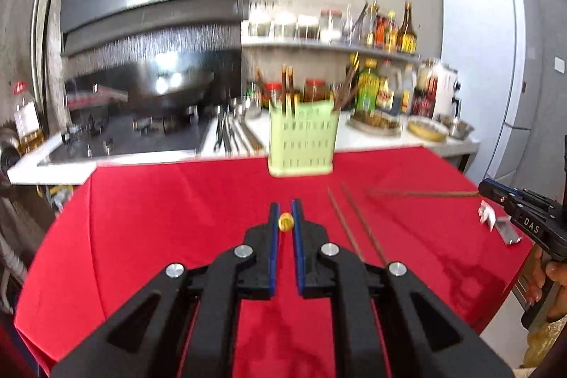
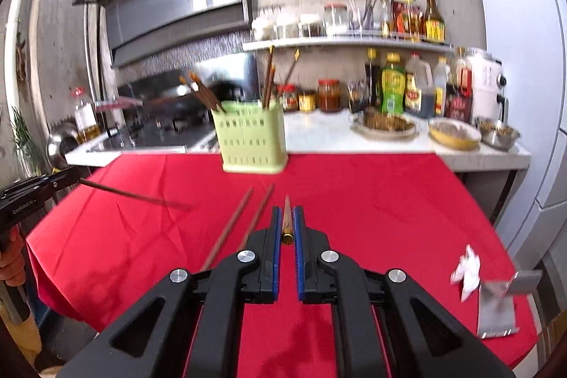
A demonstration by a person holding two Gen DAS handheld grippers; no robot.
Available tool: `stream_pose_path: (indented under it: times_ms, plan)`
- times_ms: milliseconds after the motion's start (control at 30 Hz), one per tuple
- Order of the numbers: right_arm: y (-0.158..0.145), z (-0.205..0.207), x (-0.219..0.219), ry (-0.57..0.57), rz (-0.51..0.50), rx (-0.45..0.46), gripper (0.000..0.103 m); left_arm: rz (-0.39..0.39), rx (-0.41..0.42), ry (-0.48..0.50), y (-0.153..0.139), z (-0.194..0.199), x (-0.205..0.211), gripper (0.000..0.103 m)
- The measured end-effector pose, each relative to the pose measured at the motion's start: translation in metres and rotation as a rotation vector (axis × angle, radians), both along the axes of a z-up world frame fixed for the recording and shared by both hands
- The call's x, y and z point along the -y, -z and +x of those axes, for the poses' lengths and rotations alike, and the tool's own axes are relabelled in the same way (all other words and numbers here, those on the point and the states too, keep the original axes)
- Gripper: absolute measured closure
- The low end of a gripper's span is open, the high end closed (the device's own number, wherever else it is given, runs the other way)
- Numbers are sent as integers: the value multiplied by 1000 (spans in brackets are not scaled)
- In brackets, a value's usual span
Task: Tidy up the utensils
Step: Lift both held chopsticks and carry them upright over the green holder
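"DAS" on right tongs (image 1: 490, 188)

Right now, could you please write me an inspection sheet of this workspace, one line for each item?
Surface: red tablecloth covers the table; wrinkled, no spill seen.
Job's things: green utensil holder upright at the far edge, several chopsticks standing in it; two loose chopsticks lie side by side on the cloth.
Clutter: crumpled white paper and a metal piece near the right edge.
Grippers: left gripper shut on one chopstick; right gripper shut on another chopstick.
Cables: nothing seen.
Surroundings: counter behind with bottles, jars and bowls, stove to the left, white fridge to the right.
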State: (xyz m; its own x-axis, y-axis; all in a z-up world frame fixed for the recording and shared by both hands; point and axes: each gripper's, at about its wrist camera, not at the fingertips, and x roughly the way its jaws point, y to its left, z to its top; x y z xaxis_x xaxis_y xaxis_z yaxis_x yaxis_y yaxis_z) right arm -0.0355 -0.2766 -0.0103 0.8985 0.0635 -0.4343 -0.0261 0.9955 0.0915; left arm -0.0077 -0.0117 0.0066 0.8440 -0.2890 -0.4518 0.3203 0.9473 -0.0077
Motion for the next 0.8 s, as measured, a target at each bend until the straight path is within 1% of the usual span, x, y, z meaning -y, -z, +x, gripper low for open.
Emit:
stream_pose_path:
  times_ms: [133,200,367,433,567,633,700,800]
  plan:
    - [-32,3,0,-11,5,57,96,-5,83,4,-29,0,1,96]
    - [-48,5,0,-16,4,84,96,-1,111,2,-38,1,1,96]
    - [-75,13,-1,-37,1,111,96,-3,120,-8,-42,11,0,96]
    - [-79,18,-3,-35,-13,106,96,-10,114,-4,-41,14,0,96]
    - [-81,29,-8,-31,-40,110,96,-24,74,3,-35,24,-2,96]
    - [-81,34,-10,-30,-44,116,96,-21,82,-1,-34,26,-4,96]
    - [-79,41,-11,-35,-40,117,96,-28,73,9,-35,28,-4,96]
    - [-73,50,-12,-52,-51,125,95,-12,83,17,-33,34,0,96]
